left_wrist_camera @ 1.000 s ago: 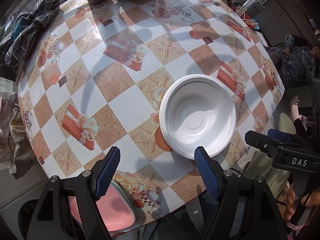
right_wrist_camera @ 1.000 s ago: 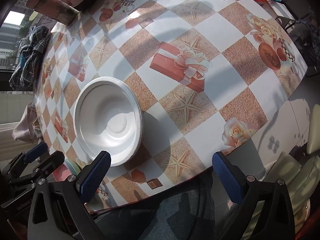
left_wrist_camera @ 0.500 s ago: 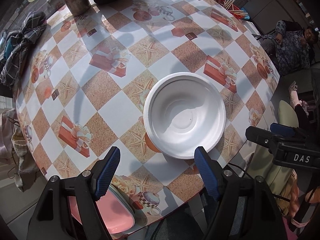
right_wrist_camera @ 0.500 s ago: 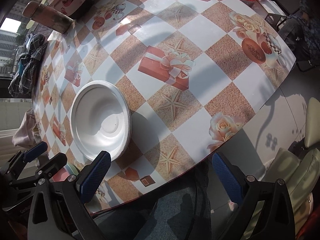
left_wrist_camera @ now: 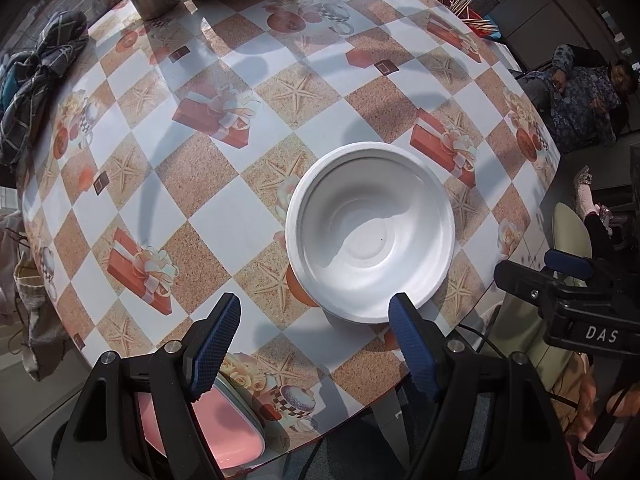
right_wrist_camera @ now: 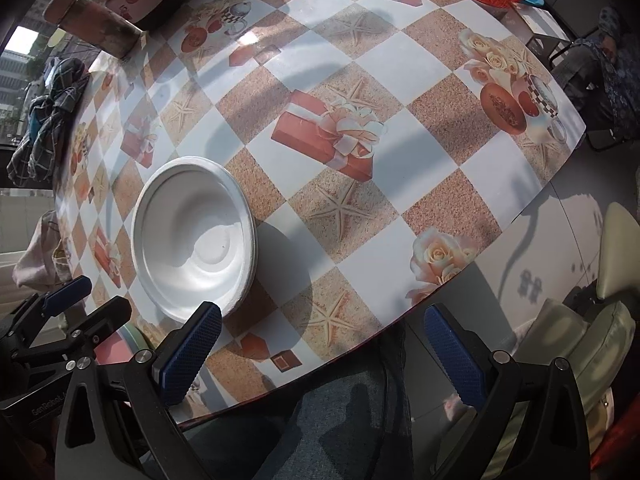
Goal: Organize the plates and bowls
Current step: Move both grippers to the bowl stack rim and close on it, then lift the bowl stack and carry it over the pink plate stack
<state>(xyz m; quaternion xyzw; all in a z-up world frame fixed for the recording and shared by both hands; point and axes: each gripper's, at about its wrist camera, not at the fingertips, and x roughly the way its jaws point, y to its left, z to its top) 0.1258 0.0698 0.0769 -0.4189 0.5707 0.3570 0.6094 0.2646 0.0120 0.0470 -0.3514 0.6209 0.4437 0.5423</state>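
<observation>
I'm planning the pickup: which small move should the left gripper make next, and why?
Probably shift the left gripper toward the white bowl and lower it over the near rim: its jaws are open and empty, and the bowl lies untouched just beyond its right finger.

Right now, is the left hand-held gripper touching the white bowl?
Apart. The left wrist view shows the left hand-held gripper open and empty above the bowl.
</observation>
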